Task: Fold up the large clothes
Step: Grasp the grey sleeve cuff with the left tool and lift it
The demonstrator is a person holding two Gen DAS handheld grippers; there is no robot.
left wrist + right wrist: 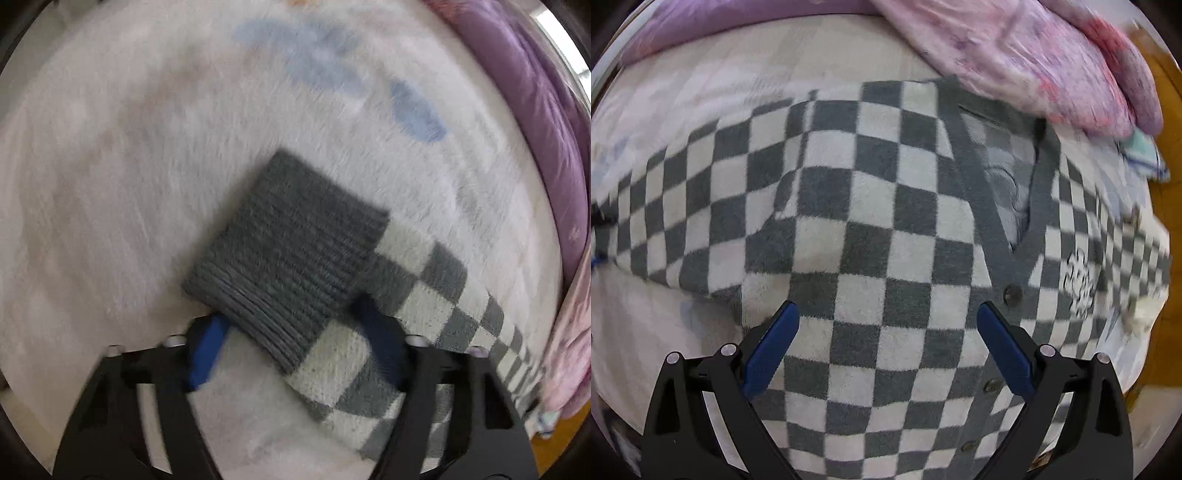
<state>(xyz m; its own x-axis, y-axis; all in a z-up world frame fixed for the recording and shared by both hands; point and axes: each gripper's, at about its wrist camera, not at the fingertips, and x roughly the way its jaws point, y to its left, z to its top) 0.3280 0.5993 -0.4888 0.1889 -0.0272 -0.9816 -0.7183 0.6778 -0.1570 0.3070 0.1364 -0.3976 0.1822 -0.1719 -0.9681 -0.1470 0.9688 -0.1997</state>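
A grey-and-white checked knit cardigan [871, 206] lies spread flat on the bed, its grey V-neck band and buttons to the right. In the left wrist view its sleeve [417, 295] runs in from the right and ends in a ribbed grey cuff [288, 254]. My left gripper [293, 343] points down over the sleeve just behind the cuff. One blue pad is at the sleeve's left edge, the other over its right side, and the jaws stand apart. My right gripper [886, 332] hangs open over the cardigan's body with nothing clamped.
The bed is covered by a fluffy white blanket [147, 177] with faint blue marks. A purple quilt [535, 110] lies bunched along the right edge in the left wrist view. A pink quilt [1034, 55] overlaps the cardigan's collar side, with an orange-brown surface [1167, 221] beyond it.
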